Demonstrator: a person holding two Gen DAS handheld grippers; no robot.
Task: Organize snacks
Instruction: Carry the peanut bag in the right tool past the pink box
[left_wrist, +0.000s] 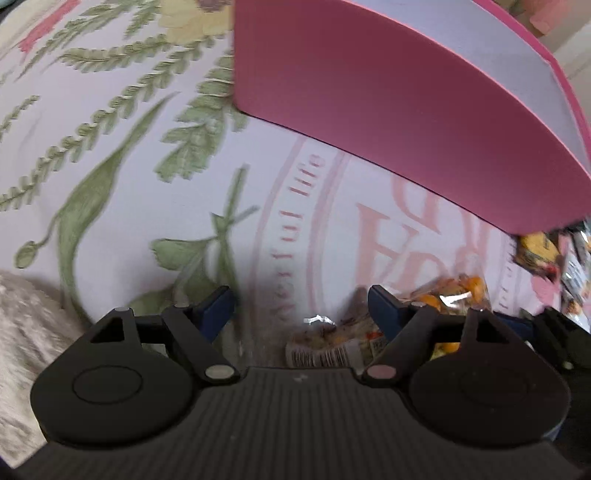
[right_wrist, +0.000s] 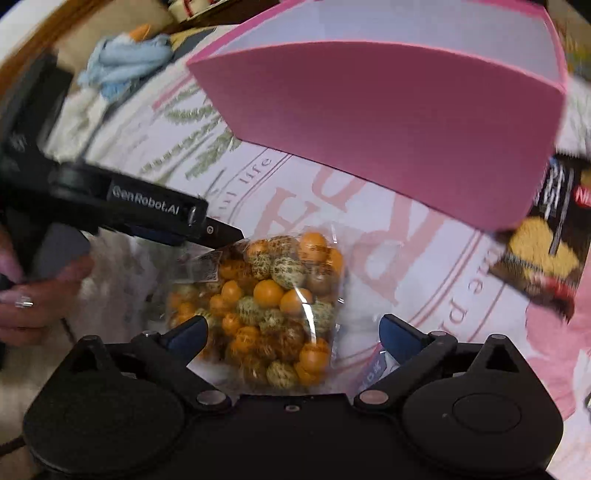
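A clear bag of orange and speckled round snacks (right_wrist: 273, 306) lies on the printed cloth in front of a pink box (right_wrist: 388, 122). My right gripper (right_wrist: 291, 332) is open, its jaws on either side of the bag's near end. My left gripper (left_wrist: 301, 306) is open just above the bag's labelled end (left_wrist: 332, 347); in the right wrist view its tip (right_wrist: 221, 232) reaches the bag's top left corner. The pink box (left_wrist: 406, 110) stands behind, at upper right in the left wrist view. A dark snack packet (right_wrist: 543, 254) lies right of the box.
The floral cloth (left_wrist: 110, 147) covers the surface. A blue cloth item (right_wrist: 125, 62) lies at the back left. Fluffy white fabric (left_wrist: 26, 332) lies at the left. More snack packets (left_wrist: 554, 266) lie at the right. A hand (right_wrist: 33, 291) holds the left gripper.
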